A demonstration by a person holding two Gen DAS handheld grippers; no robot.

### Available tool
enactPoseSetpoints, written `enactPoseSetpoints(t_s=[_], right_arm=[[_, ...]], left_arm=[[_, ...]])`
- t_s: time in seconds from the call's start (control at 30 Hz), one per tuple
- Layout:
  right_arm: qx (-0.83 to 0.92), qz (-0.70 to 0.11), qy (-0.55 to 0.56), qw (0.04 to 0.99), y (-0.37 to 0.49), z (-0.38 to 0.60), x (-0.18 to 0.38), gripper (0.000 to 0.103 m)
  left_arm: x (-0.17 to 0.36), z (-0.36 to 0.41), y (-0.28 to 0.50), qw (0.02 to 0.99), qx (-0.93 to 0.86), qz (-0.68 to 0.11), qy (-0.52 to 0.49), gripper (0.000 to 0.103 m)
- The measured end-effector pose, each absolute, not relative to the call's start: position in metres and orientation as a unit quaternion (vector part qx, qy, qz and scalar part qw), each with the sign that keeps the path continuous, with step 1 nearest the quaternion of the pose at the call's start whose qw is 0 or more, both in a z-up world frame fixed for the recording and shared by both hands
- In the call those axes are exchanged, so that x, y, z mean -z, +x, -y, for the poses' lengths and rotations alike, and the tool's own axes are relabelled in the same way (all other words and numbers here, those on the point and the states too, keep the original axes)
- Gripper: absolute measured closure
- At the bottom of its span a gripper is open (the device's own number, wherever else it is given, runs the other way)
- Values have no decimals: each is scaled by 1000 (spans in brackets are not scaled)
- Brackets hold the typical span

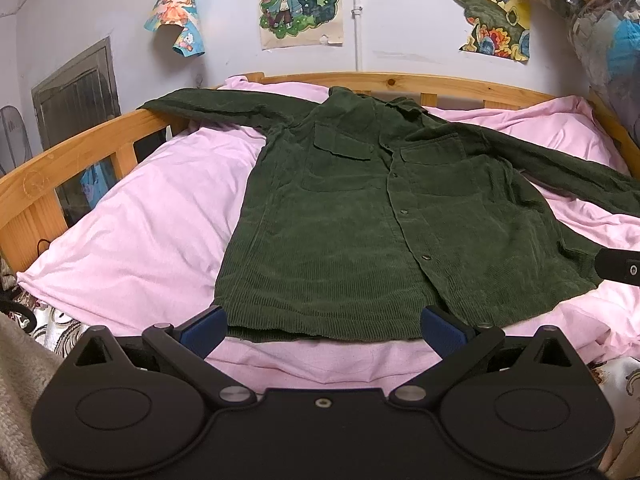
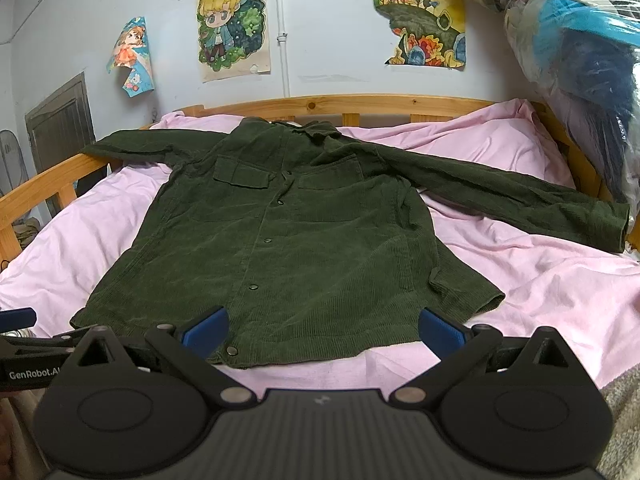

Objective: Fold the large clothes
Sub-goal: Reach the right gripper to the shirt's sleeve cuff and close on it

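A dark green corduroy shirt point(image 1: 360, 220) lies front-up and buttoned on the pink sheet point(image 1: 132, 220) of a wooden-framed bed point(image 1: 68, 152), collar toward the far rail, hem toward me. Both sleeves are spread out: one reaches over the rail on the left, the other point(image 2: 520, 196) runs across the sheet to the right, its cuff near the bed's edge. From the right wrist view the shirt point(image 2: 280, 248) sits flat, with two flapped chest pockets and a row of snaps down the middle.

I hold my left gripper point(image 1: 322, 326) wide open just short of the hem, its blue pads point(image 1: 204, 328) set apart on either side of the left half of the hem, with nothing between them. My right gripper point(image 2: 322, 328) is likewise spread wide and grips nothing; its pads point(image 2: 440, 332) frame the hem around the lowest snap. In the right wrist view the left gripper point(image 2: 16, 316) shows at the left edge, beside the shirt's near-left corner.

Cartoon posters point(image 2: 234, 24) hang on the pale wall behind the bed, and a clear plastic bag of clothing point(image 2: 580, 60) hangs at the upper right.
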State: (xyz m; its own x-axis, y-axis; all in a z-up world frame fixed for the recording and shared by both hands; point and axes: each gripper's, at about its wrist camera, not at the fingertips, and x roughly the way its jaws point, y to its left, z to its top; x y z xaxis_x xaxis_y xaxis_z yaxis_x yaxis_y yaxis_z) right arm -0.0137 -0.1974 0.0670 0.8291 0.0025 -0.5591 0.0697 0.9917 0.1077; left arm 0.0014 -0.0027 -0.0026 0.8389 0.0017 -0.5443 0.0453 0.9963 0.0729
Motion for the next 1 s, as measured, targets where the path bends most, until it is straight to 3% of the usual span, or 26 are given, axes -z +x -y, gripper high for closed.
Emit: enactPoseSetpoints(t_s=[0.33, 0.53, 0.77, 0.9, 1.0], right_arm=[[4, -248, 120, 961, -25, 216, -76, 0], [6, -181, 162, 970, -41, 247, -114, 0], [65, -165, 216, 960, -31, 310, -141, 0], [101, -162, 248, 950, -24, 356, -142, 0], [145, -157, 265, 940, -19, 391, -136, 0]], left_arm=[[-34, 25, -13, 964, 39, -232, 122, 1], [-152, 47, -18, 964, 64, -145, 214, 0], [-279, 73, 19, 958, 108, -162, 209, 0], [-291, 98, 49, 956, 105, -171, 212, 0], [-269, 116, 75, 955, 117, -181, 204, 0]])
